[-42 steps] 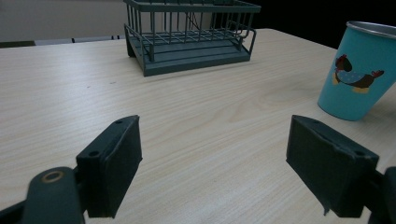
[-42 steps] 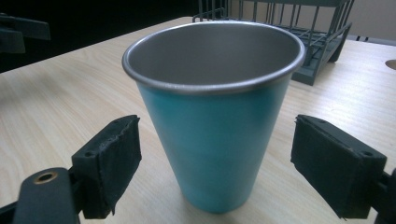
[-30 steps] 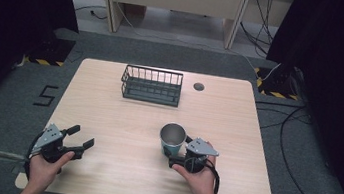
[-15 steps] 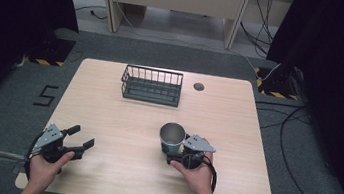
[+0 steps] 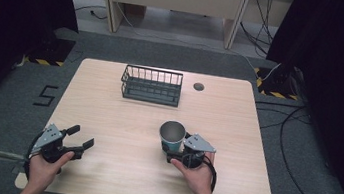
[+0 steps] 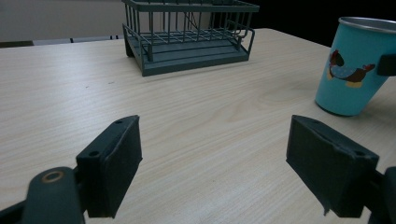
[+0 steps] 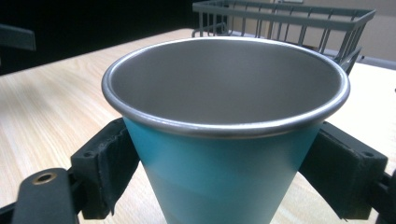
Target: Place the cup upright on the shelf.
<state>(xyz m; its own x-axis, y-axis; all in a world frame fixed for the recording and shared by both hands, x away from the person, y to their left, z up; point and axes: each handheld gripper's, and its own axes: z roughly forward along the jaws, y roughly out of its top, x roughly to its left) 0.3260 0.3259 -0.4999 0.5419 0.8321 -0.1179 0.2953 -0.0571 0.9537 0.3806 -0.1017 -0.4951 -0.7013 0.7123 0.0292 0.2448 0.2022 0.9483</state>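
Gripping the teal cup (image 7: 224, 140) between its jaws, the right tool (image 5: 175, 153) has the wire basket (image 5: 152, 85) beyond it, while the left tool (image 5: 79, 137) gapes wide, empty, over bare table (image 5: 121, 120).

The cup (image 6: 357, 65) I see at upper right of my left gripper view is turquoise with a silver rim and a small brown-and-blue animal print. The basket (image 5: 152, 85) is dark grey-green wire, the table (image 5: 107, 113) pale wood grain, and my jaws are black.
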